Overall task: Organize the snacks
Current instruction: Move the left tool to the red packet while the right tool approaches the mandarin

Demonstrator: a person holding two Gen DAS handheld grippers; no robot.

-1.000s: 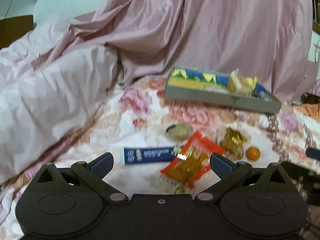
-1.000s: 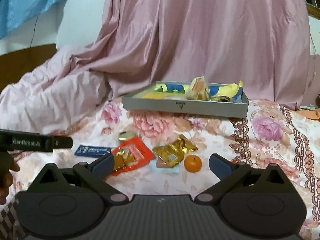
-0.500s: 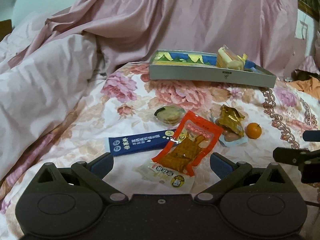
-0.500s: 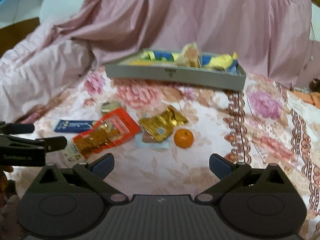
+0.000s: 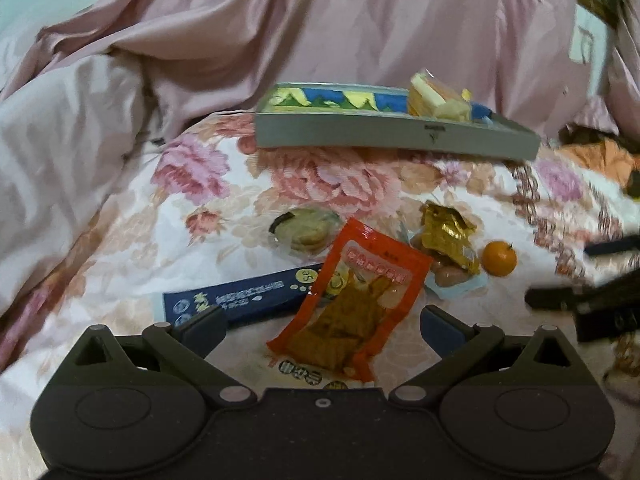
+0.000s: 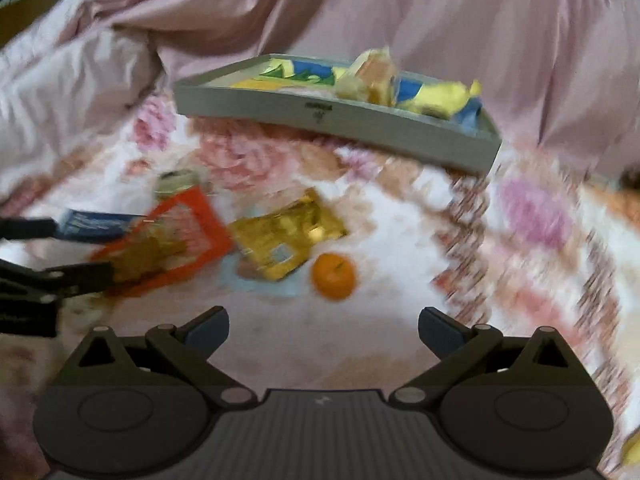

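Hovering low over a floral-printed bedsheet [image 5: 120,240], the left gripper [image 5: 322,322] has its dark fingers spread wide with nothing between them; the lower end of a red-orange snack pouch with brown pieces inside [image 5: 356,304] lies on the sheet in the gap between its fingertips. A long dark-blue flat packet [image 5: 240,300] rests beside the pouch, partly tucked under its left edge. Behind them sits a round, clear-wrapped pastry [image 5: 306,232]. To the right, a crumpled gold foil wrapper [image 5: 448,236] lies on a pale blue packet, with a small orange fruit [image 5: 499,258] just beside it.

The right gripper [image 6: 323,326] is likewise spread and empty, held above bare sheet near the fruit [image 6: 333,276]; that view is blurred. Farther back on the sheet stands a shallow grey rectangular tray [image 5: 392,140] already holding yellow and blue wrapped snacks. Pink satin fabric [image 5: 360,20] hangs behind the tray.
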